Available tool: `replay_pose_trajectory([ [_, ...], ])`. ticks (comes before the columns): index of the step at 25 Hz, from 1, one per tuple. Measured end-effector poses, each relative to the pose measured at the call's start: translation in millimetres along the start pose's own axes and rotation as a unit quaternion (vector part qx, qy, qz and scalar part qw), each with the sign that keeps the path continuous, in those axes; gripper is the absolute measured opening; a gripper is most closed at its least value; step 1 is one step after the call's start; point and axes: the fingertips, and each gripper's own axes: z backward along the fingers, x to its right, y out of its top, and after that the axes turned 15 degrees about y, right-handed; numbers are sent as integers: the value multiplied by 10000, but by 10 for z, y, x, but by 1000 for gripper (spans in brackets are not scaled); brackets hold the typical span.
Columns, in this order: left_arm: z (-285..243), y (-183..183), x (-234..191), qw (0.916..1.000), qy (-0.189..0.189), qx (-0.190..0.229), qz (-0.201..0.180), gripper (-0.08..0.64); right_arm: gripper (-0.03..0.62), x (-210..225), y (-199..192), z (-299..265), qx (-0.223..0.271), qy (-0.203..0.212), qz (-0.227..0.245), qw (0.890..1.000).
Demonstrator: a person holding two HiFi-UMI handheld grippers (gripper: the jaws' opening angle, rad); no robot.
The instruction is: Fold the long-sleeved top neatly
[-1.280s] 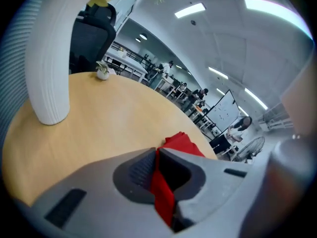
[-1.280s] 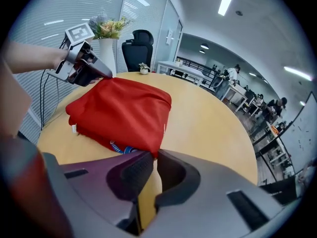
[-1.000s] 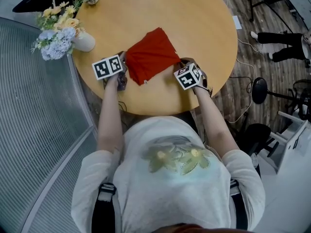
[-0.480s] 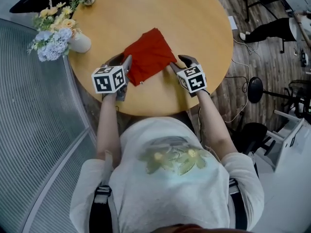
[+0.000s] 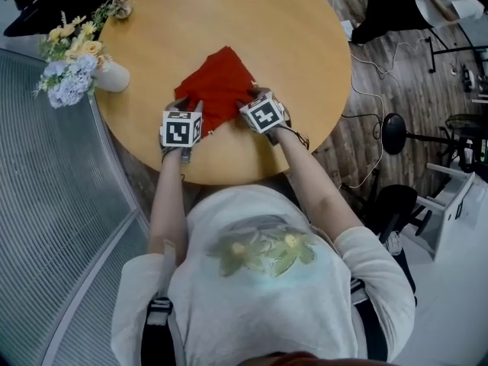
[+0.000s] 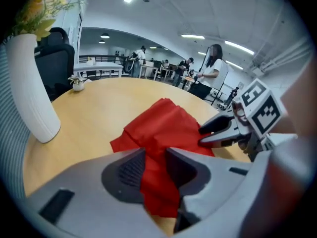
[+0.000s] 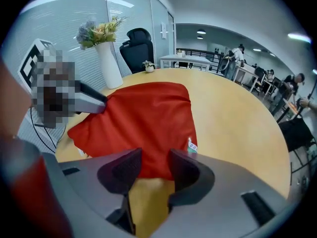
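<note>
Left tongs (image 6: 154, 168): spread, having just been opening. A raised fold of the red long-sleeved top (image 5: 217, 82) lies in the gap between the pads. I cannot tell whether the cloth touches both pads; no pinch is evident.

Right tongs (image 7: 154, 170): spread wider, also just opened. The near hem of the top sits at the tips, and bare desk (image 5: 267, 36) shows through the rest of the gap. A small white label (image 7: 192, 145) pokes out of the hem just at 1 o'clock of the right-hand pad.

Head view: the top lies folded into a compact diamond on the round wooden desk, on the near side of its middle. The left tongs are at its 8 o'clock corner and the right tongs at its 4 o'clock edge. Both point down and away from the person.

A white vase (image 5: 112, 76) of yellow and pale blue flowers (image 5: 65, 67) is at 9 o'clock of the top, well apart from it, at the desk rim.
</note>
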Motion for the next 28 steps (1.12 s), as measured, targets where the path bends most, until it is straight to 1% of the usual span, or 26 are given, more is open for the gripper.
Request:
replay_pose_trajectory([
  [2, -51, -42, -7, 9998, 73, 161, -110, 110, 190, 5, -28, -43, 41, -35, 18, 10000],
  [3, -68, -66, -12, 9996, 105, 265, -91, 110, 190, -3, -31, -58, 105, -34, 14, 9999],
  [6, -81, -94, -29, 9985, 74, 458, 285, 110, 190, -7, -31, -69, 280, -15, -8, 9996],
  [8, -83, -100, -30, 9979, 3, 463, 457, 110, 190, -5, -19, -71, 351, 4, 39, 9994],
  [12, -102, -100, -38, 9977, -60, 518, 431, 110, 190, 6, -15, -103, 478, 0, 108, 9988],
  [15, -60, -59, -21, 9978, -220, 378, 490, 115, 192, -5, -8, -57, 326, 250, -58, 9991],
  [17, 51, 17, 6, 9971, -390, 296, 583, 143, 193, -47, 60, 51, 325, 477, -224, 9981],
  [19, 205, 141, 18, 9957, -454, 470, 653, 212, 196, -102, 216, 236, 642, 559, -285, 9960],
  [23, 550, 286, 44, 9922, -409, 946, 705, 213, 196, -289, 420, 621, 1315, 541, -289, 9894],
  [26, 787, 343, 105, 9893, -311, 1222, 739, 213, 196, -460, 441, 846, 1678, 498, -285, 9841],
  [28, 916, 358, 164, 9875, -299, 1332, 794, 212, 196, -564, 437, 960, 1887, 476, -309, 9804],
])
